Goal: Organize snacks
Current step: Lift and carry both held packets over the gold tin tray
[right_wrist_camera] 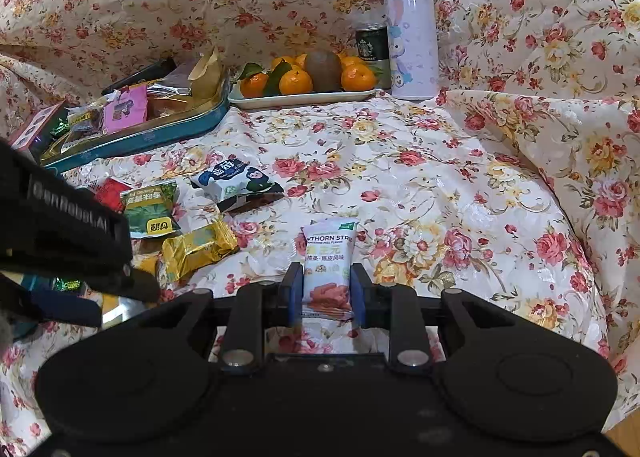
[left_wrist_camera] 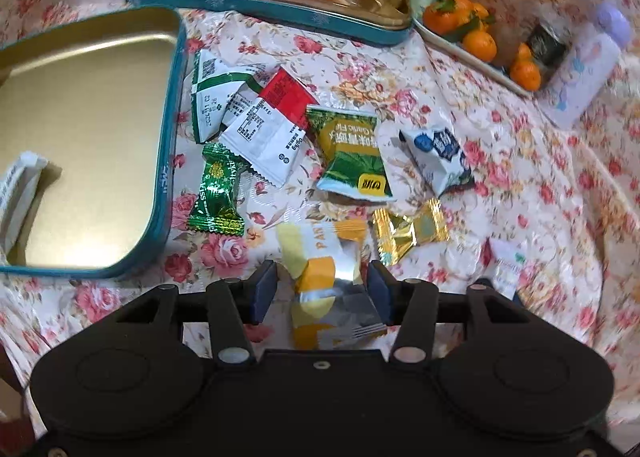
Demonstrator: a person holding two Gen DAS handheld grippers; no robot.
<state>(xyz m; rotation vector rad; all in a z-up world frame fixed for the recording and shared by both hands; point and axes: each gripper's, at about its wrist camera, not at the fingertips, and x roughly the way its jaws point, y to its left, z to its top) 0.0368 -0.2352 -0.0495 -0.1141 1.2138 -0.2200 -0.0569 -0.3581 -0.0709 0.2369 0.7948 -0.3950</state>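
Note:
In the left wrist view my left gripper point(left_wrist_camera: 321, 291) stands open around a yellow and silver snack packet point(left_wrist_camera: 316, 277) lying on the floral cloth; a gap shows beside its left pad. Just ahead lie several loose snacks: a green candy point(left_wrist_camera: 216, 193), a white and red packet point(left_wrist_camera: 268, 125), a green garlic packet point(left_wrist_camera: 352, 153), a blue and white packet point(left_wrist_camera: 436, 157) and a gold packet point(left_wrist_camera: 408, 233). An open teal-rimmed tin point(left_wrist_camera: 172, 137) with a gold floor sits at the left. My right gripper point(right_wrist_camera: 327, 289) is shut on an upright hawthorn strip packet point(right_wrist_camera: 328, 257).
A second teal tin point(right_wrist_camera: 160, 133), full of snacks, stands at the back. Behind it are a plate point(right_wrist_camera: 304, 99) of tangerines with a kiwi, a dark can point(right_wrist_camera: 372, 45) and a purple bottle point(right_wrist_camera: 412, 29). The other gripper's black housing point(right_wrist_camera: 60, 225) fills the right wrist view's left edge.

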